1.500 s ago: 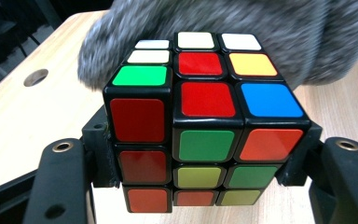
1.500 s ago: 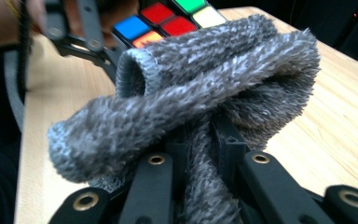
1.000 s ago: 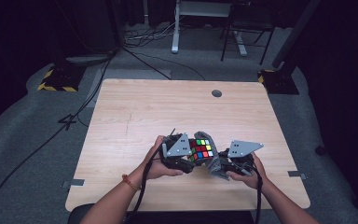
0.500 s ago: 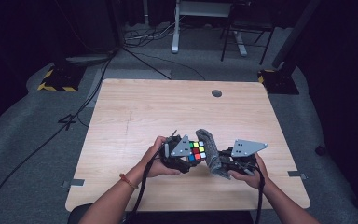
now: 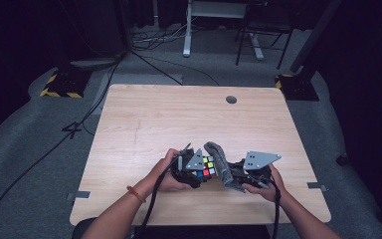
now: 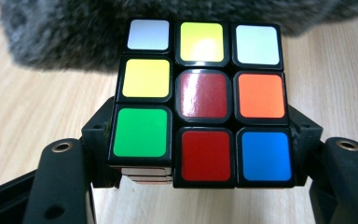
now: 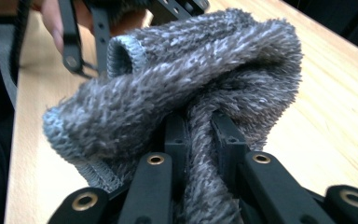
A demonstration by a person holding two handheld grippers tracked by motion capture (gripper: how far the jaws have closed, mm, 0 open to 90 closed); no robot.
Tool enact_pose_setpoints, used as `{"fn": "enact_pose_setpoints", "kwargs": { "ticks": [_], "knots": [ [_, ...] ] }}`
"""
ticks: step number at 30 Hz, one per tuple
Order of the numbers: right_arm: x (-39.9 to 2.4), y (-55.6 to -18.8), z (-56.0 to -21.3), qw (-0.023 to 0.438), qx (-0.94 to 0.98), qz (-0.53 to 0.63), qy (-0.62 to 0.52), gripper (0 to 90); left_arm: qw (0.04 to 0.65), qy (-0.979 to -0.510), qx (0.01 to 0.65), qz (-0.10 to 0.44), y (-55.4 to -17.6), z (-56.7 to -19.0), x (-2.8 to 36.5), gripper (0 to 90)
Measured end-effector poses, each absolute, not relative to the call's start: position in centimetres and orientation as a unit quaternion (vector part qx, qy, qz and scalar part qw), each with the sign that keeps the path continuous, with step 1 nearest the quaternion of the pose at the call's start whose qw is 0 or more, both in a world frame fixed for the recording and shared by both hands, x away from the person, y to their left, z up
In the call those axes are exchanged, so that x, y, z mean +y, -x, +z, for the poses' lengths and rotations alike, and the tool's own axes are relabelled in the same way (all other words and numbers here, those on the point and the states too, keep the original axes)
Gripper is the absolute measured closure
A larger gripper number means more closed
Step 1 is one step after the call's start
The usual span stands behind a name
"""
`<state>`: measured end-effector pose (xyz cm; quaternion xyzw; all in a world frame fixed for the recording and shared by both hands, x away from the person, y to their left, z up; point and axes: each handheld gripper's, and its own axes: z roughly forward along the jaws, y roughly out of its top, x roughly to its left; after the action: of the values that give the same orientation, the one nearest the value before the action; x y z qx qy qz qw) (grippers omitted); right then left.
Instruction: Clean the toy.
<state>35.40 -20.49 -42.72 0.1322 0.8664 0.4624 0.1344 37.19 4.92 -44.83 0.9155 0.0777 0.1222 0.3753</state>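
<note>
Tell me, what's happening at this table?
A person at a wooden table holds a gripping tool in each hand. The left tool is clamped on a colourful puzzle cube. The right tool pinches a bunched grey cloth right beside the cube, apparently to wipe it.

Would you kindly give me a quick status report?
Left gripper shut on puzzle cube. Right gripper shut on grey cloth, beside cube. Nothing in the way.
</note>
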Motion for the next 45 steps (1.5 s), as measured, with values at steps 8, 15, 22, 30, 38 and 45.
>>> {"fn": "enact_pose_setpoints", "kwargs": {
  "ticks": [8,15,22,30,38,45],
  "knots": [
    [-21.8,-37.1,-45.0,0.141,0.897,0.384,-0.166,76.6,0.351,-0.923,0.101,0.119,-36.6,-45.9,7.2,33.0],
    [-23.2,-36.9,-46.4,0.141,0.919,0.327,-0.171,72.1,0.341,-0.925,0.116,0.117,-36.4,-46.8,8.5,32.9],
    [-24.2,-36.9,-47.5,0.129,0.923,0.31,-0.188,59.8,0.34,-0.924,0.132,0.112,-36.5,-47.3,8.7,32.5],
    [-25.0,-36.7,-47.1,0.136,0.909,0.337,-0.204,44.7,0.337,-0.924,0.144,0.107,-36.2,-47.7,9.1,30.9],
    [-24.8,-36.1,-46.0,0.155,0.896,0.364,-0.202,39.8,0.309,-0.933,0.155,0.101,-35.0,-47.8,10.1,23.9],
    [-23.7,-35.5,-45.8,0.154,0.896,0.371,-0.191,38.9,0.312,-0.933,0.152,0.096,-33.2,-47.4,11.3,26.2]
  ]
}}
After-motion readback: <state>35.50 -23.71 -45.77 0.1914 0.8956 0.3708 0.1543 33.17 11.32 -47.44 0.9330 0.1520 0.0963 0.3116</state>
